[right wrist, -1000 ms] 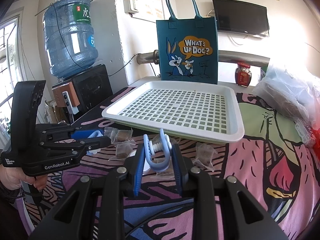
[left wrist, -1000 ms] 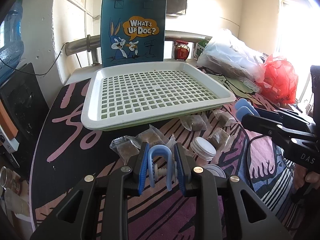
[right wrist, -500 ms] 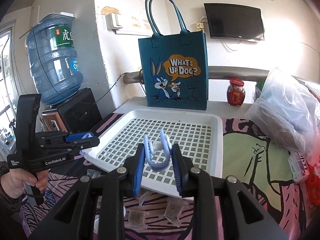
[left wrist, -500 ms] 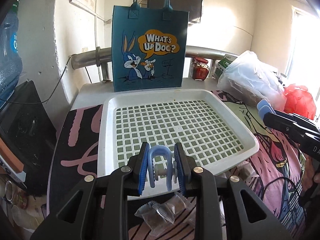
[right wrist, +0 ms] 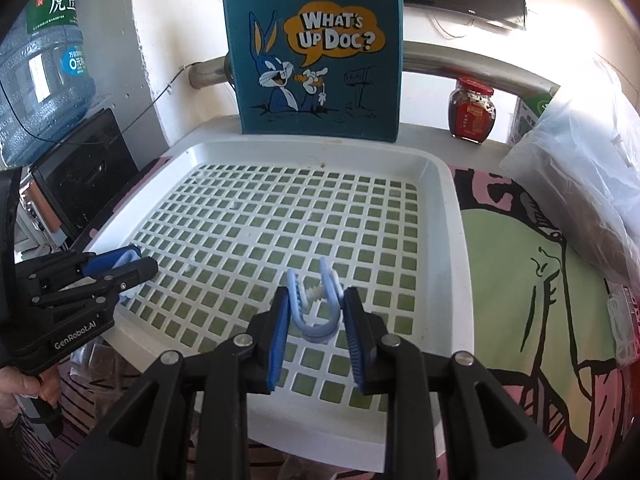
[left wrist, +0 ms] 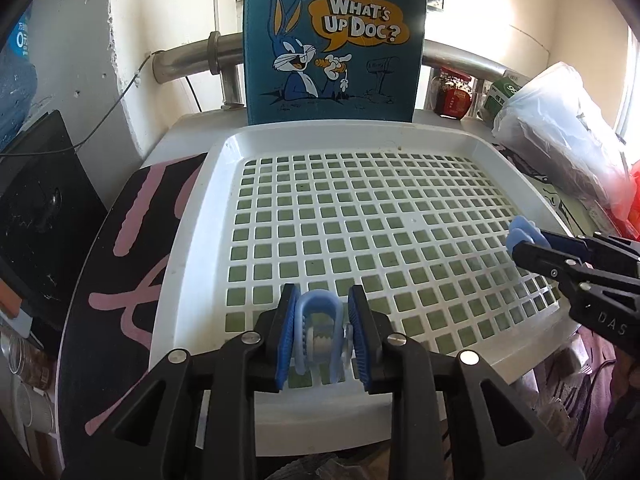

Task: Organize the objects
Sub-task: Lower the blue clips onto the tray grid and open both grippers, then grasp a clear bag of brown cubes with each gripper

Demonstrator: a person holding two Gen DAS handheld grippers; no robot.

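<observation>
The left gripper (left wrist: 320, 340) was clenched on a light blue clip (left wrist: 318, 330), a small U-shaped plastic piece with a white toothed part between its arms. In the left wrist view the bend of this clip pointed away from the camera, and the blue pads (left wrist: 287, 340) pressed on both its sides. It hung above the near edge of the white tray (left wrist: 192, 264), over the left part of the grid floor.

The right gripper (right wrist: 316, 330) was clenched on a second light blue clip (right wrist: 316, 308). In the right wrist view this one was turned the other way: its bend lay near the camera and its two arms pointed out toward the far side of the tray (right wrist: 452, 240). It was held above the near right part of the grid. From the left wrist view the right gripper (left wrist: 520, 240) entered from the right side, above the right rim of the tray, with a bit of light blue showing at its tip.

The tray lay on a counter (right wrist: 520, 272) covered with a cloth printed with cartoon drawings. No object lay on the grid itself. Behind the tray stood a teal bag (right wrist: 316, 48) with a rabbit picture and the words "WHAT'S UP DOC?". To the right of the bag was a jar with a red lid (right wrist: 472, 112), and further right a large clear plastic bag (right wrist: 580, 168). A blue water bottle (right wrist: 40, 64) stood at the far left. A hand (right wrist: 24, 388) held the handle of the left gripper.
</observation>
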